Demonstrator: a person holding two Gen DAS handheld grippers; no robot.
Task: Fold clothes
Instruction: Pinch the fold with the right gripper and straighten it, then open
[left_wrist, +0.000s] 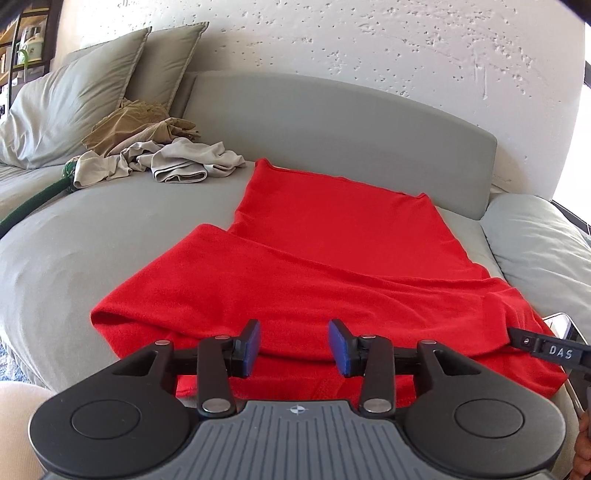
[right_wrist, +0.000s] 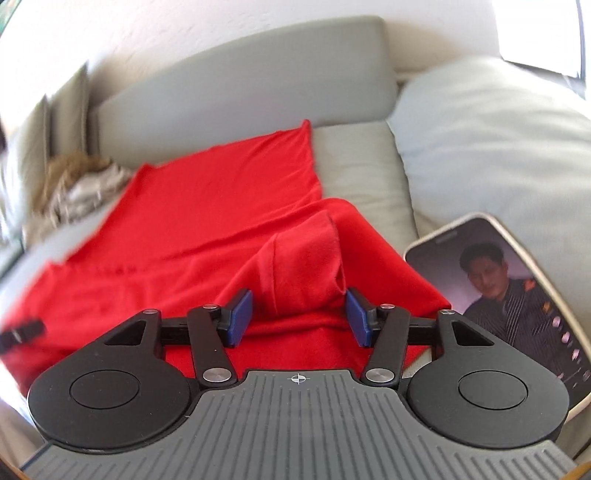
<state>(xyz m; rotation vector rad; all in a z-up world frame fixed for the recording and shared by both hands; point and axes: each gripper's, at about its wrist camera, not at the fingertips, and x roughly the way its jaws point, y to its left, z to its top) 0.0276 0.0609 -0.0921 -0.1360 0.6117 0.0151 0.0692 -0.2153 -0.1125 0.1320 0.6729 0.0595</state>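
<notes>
Across the middle of both frames, a red garment (left_wrist: 325, 266) lies spread on a grey bed (left_wrist: 92, 229), both claws wide open and holding nothing.

Its narrower part runs toward the grey headboard (left_wrist: 332, 122) in the upper centre, while the wider part is rumpled near the bottom; a raised fold (right_wrist: 303, 258) stands between the pads of the right claw (right_wrist: 299, 317), which do not close on it. The left claw (left_wrist: 294, 347) hovers over the near hem, blue pads well apart. A lit phone (right_wrist: 517, 295) lies just beside the cloth at lower right. Crumpled tan and beige clothes (left_wrist: 155, 151) are heaped at upper left below grey pillows (left_wrist: 85, 92).
</notes>
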